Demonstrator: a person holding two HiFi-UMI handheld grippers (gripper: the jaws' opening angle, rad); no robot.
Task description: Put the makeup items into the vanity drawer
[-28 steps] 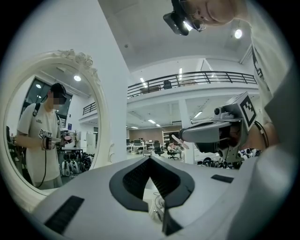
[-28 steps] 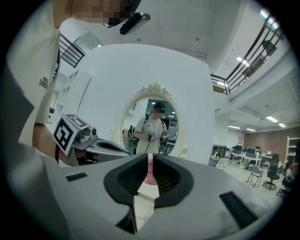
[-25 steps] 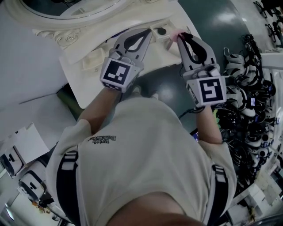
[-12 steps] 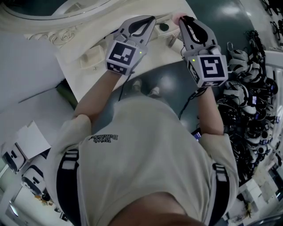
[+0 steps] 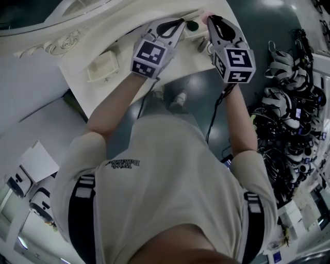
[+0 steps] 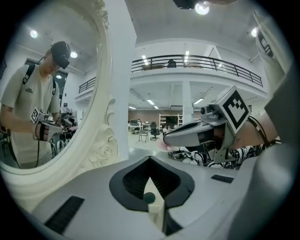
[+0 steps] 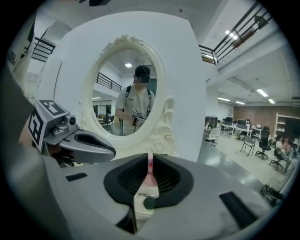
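In the head view both grippers reach over the white vanity top [image 5: 87, 85]. My right gripper [image 5: 210, 19] is shut on a thin pink makeup item [image 5: 205, 15]. In the right gripper view that pink item [image 7: 149, 171] stands edge-on, pinched between the pads of my right gripper [image 7: 150, 158]. My left gripper [image 5: 179, 21] is close beside it on the left, shut, with nothing between its jaws, as the left gripper view [image 6: 150, 166] also shows. A dark round item [image 5: 192, 25] lies on the vanity between the two grippers.
A small cream box [image 5: 100, 67] sits on the vanity to the left. The oval mirror [image 7: 126, 89] in its carved frame rises behind. Headsets and cables [image 5: 289, 118] are piled on the floor at right. White boxes [image 5: 23, 175] lie at lower left.
Both grippers have moved forward over the vanity, toward the mirror, and closer together. The pink item stays pinched in the right gripper.
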